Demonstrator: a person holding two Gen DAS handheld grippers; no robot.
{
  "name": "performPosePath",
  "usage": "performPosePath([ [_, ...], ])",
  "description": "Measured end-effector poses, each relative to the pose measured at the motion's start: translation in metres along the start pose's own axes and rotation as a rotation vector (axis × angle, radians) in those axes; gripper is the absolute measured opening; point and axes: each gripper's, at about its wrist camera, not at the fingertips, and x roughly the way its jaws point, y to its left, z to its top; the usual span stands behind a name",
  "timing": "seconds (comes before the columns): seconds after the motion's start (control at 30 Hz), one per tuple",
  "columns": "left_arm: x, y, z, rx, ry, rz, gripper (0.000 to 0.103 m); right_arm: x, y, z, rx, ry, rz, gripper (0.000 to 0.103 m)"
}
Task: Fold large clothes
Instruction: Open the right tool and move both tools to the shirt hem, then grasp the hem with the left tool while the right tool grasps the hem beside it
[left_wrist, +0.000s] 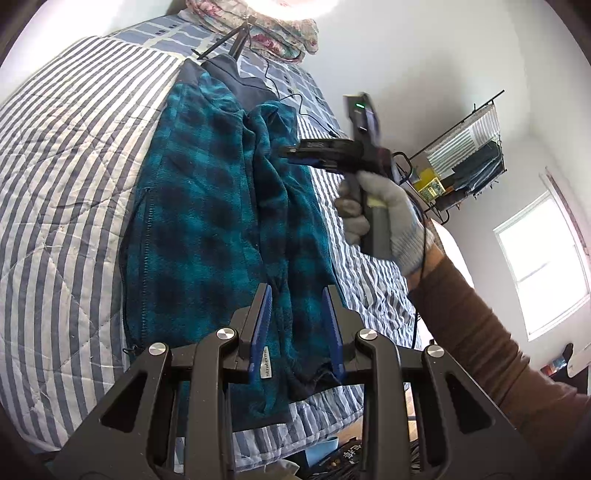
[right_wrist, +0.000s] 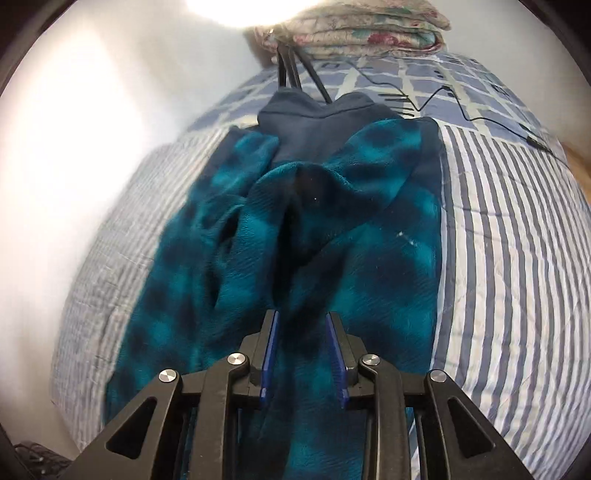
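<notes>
Black linkage arms with round silver pivot caps fill the foreground of both wrist views, ending in blue ribbed pads. On the left gripper (left_wrist: 297, 295) a small white tag is seen beside one pad, its lettering too small to be read with certainty. A fold of the teal-and-black checked fleece jacket (left_wrist: 207, 206) is pinched between its pads at the hem. The jacket, soft and napped, with a navy collar and a zipped side pocket, is laid lengthwise on a quilted blue-and-white striped bedspread (left_wrist: 66, 177). The right gripper (right_wrist: 302, 321) is partly closed, with bunched fleece gathered between its pads; whether they press it cannot be told. A grey knitted glove (left_wrist: 388, 221) is worn on the hand holding it.
</notes>
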Motion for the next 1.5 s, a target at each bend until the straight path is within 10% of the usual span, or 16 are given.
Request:
performPosePath([
  [0.23, -0.001, 0.002, 0.002, 0.000, -0.011, 0.031, 0.027, 0.066, 0.007, 0.013, 0.021, 0.096, -0.034, 0.028],
  [0.4, -0.005, 0.007, 0.001, 0.013, -0.024, 0.072, 0.027, 0.035, 0.000, 0.005, 0.070, 0.017, 0.040, 0.028],
  [0.73, 0.011, 0.024, -0.022, 0.085, 0.006, 0.249, 0.027, -0.020, 0.046, -0.107, 0.050, 0.019, 0.090, 0.029],
  [0.93, 0.054, 0.059, -0.044, 0.120, 0.109, 0.327, 0.030, -0.011, 0.079, -0.158, -0.107, 0.026, -0.048, 0.029],
  [1.07, 0.057, 0.060, -0.059, 0.220, 0.086, 0.336, 0.033, -0.053, 0.068, -0.175, -0.008, 0.021, 0.079, 0.028],
  [1.33, -0.001, 0.056, -0.058, 0.101, 0.010, 0.251, 0.062, -0.125, 0.049, -0.243, 0.042, -0.037, -0.011, 0.062],
  [1.5, -0.013, 0.082, -0.056, -0.031, 0.022, 0.256, 0.062, -0.134, 0.051, -0.274, 0.083, -0.098, -0.004, 0.054],
])
